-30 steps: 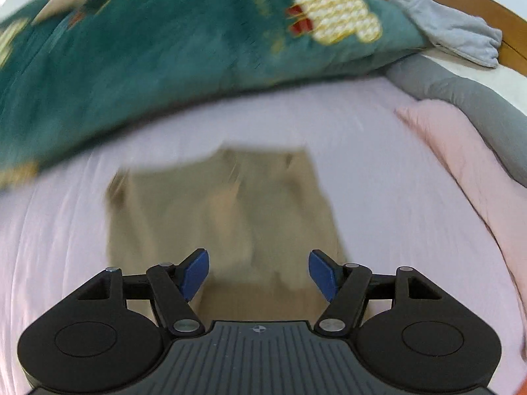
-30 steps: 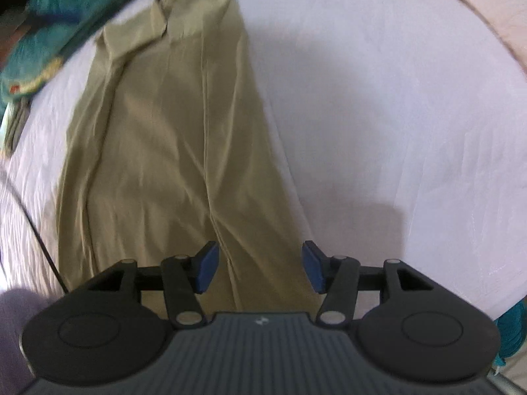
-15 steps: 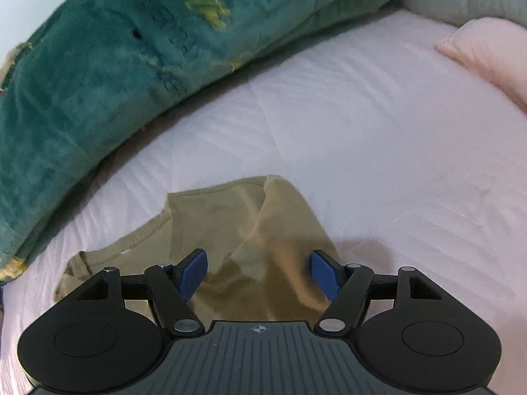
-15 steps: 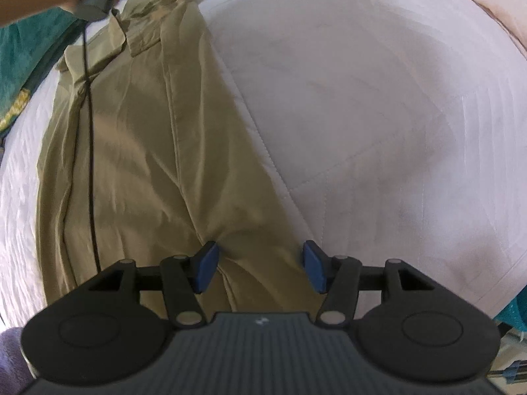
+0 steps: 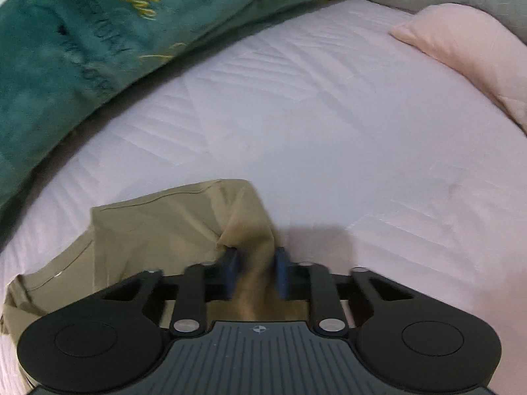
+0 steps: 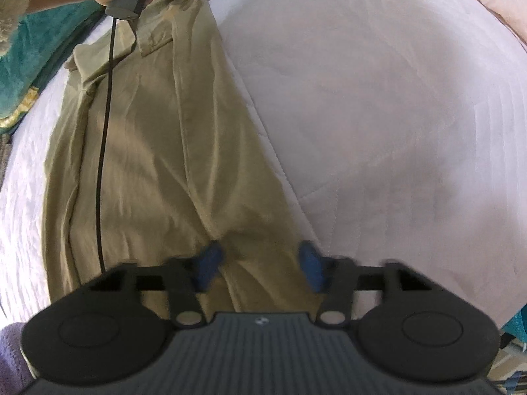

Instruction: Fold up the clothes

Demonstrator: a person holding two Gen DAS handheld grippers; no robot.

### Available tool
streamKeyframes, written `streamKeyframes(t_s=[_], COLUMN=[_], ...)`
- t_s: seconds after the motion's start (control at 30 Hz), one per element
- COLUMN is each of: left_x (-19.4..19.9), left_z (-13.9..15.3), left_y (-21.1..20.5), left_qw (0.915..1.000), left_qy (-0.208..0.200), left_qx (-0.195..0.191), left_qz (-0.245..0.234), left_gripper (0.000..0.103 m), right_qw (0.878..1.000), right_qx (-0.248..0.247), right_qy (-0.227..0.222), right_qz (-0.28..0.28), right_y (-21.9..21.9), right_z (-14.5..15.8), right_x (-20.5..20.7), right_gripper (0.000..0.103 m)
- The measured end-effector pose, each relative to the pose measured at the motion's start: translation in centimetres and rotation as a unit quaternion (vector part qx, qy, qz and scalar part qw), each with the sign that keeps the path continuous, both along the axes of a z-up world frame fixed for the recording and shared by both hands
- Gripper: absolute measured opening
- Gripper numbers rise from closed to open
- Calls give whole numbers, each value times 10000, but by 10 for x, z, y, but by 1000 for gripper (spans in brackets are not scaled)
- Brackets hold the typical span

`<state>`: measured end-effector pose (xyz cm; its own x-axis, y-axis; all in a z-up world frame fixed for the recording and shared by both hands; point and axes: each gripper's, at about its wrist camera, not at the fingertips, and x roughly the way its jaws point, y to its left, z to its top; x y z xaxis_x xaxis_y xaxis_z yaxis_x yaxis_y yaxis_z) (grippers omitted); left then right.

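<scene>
My left gripper (image 5: 255, 271) pinches the corner of the khaki trousers (image 6: 158, 151) lying lengthwise at frame left on the bed (image 6: 378, 105), ready to lift, while my right gripper (image 6: 260, 263) hovers spread over the other end.

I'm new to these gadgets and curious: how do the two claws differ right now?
The left claw has its blue fingers pinched on a bunched corner of the khaki trousers; the right claw is spread wide, gripping nothing. The left sits at one end of the trousers, the right at the opposite end. Both are over the same garment on the pale bedsheet.
</scene>
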<state>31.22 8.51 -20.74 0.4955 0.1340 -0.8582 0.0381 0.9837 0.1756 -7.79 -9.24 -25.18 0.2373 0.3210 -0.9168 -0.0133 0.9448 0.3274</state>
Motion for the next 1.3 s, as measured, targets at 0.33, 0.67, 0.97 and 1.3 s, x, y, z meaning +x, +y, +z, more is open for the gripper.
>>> streamKeyframes(t_s=[0.33,0.67,0.97,1.3], left_x=[-13,-53,-115,-105], left_z=[14,56,73,76], left_y=[49,125,260,227], left_qw=[9935,9790,9741,9767], left_qy=[-166,-828,-980,-855], left_qx=[-1116,-1825,-1671,-1930], left_qz=[142,378,1168,385], left_gripper=[7,7,7,49], right_qw=[9980,9950,9751,9937], right_qx=[610,768,1422,264], right_qy=[45,-501,-504,-742], right_qz=[-186,404,1623,801], right_y=[-8,29,113,108], right_z=[6,46,71,85], right_x=[-6,-20,-45,-10], right_gripper=[9,9,6,51])
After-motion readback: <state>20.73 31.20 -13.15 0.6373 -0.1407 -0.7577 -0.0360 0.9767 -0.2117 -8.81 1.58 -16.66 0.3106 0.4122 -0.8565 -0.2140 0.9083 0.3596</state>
